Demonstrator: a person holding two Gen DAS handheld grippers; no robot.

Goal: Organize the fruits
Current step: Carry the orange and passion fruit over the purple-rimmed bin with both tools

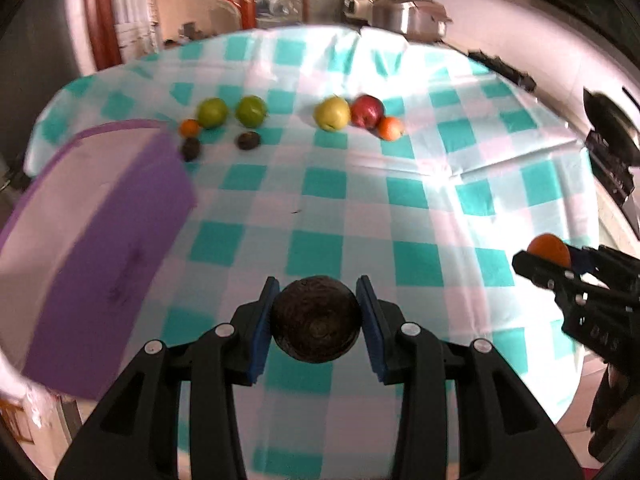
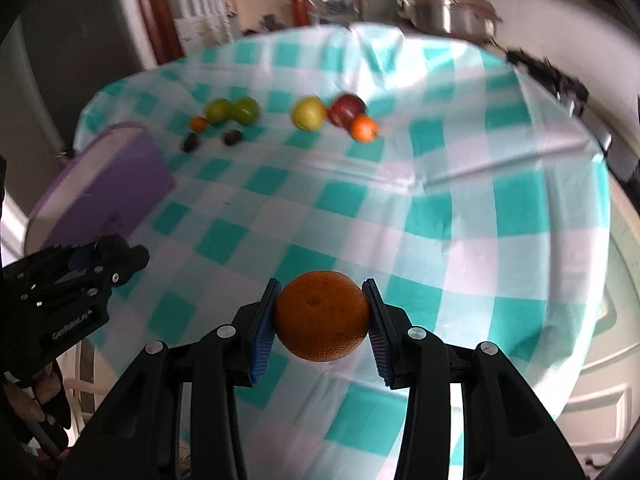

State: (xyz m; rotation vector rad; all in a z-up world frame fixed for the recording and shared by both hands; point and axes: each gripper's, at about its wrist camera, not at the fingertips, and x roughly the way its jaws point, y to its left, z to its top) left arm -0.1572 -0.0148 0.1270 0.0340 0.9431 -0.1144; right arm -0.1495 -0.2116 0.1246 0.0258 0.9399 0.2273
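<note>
Fruit is carried above the checked table [image 1: 320,208], an avocado [image 1: 316,320] clamped in the left claw [image 1: 318,312] and an orange [image 2: 322,316] in the right claw [image 2: 322,312], presumably for sorting with the like groups at 12 o'clock.

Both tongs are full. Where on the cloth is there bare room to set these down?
The near and middle cloth is bare, bordered by the purple box on the left and the fruit row at the far side. The right half is bare too. Crowded: the far left cluster by the box corner, and the apple group.
</note>
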